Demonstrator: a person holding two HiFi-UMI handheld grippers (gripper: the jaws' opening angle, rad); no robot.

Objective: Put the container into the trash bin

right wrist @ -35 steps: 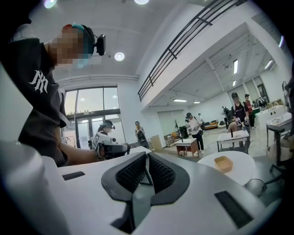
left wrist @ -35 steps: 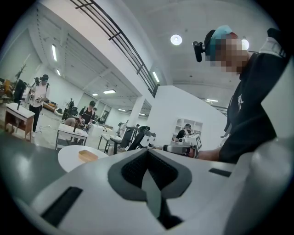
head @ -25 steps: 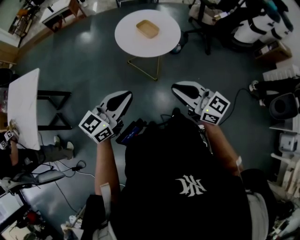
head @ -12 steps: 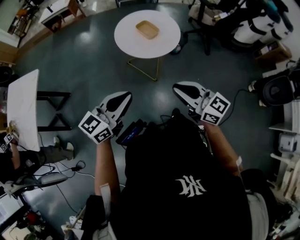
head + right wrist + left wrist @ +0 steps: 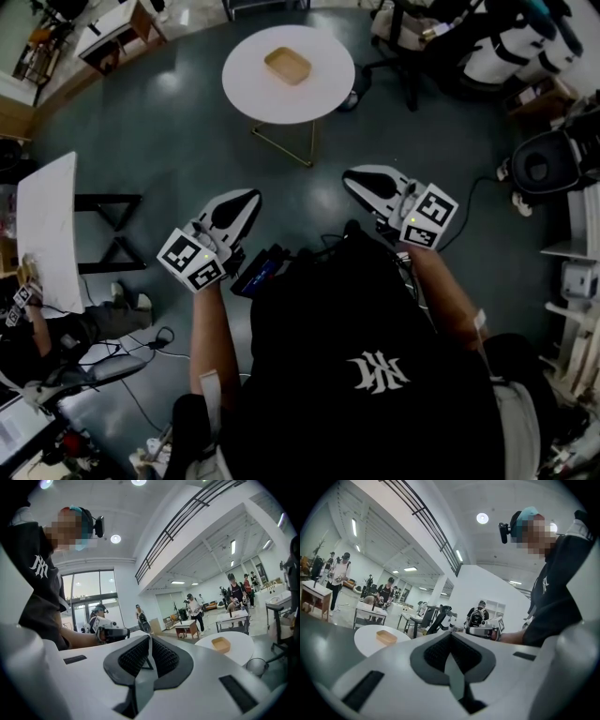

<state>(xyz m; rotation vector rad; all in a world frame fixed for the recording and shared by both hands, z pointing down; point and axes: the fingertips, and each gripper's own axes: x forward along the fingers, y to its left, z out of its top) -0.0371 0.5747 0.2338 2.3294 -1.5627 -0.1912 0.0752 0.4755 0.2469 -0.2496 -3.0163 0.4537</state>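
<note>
1. While held level in front of the person, the left gripper (image 5: 246, 199) has its jaws pressed together on nothing.
2. Beside it, the right gripper (image 5: 354, 178) is likewise closed and empty.
3. Farther ahead, the tan container (image 5: 288, 66) sits on the round white table (image 5: 323, 89), well apart from both.

place: open lab hall | signs: mezzanine railing (image 5: 180, 529), scattered work tables (image 5: 188, 624), several standing people (image 5: 193, 605)

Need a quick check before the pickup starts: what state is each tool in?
Left tool: closed, empty.
Right tool: closed, empty.
</note>
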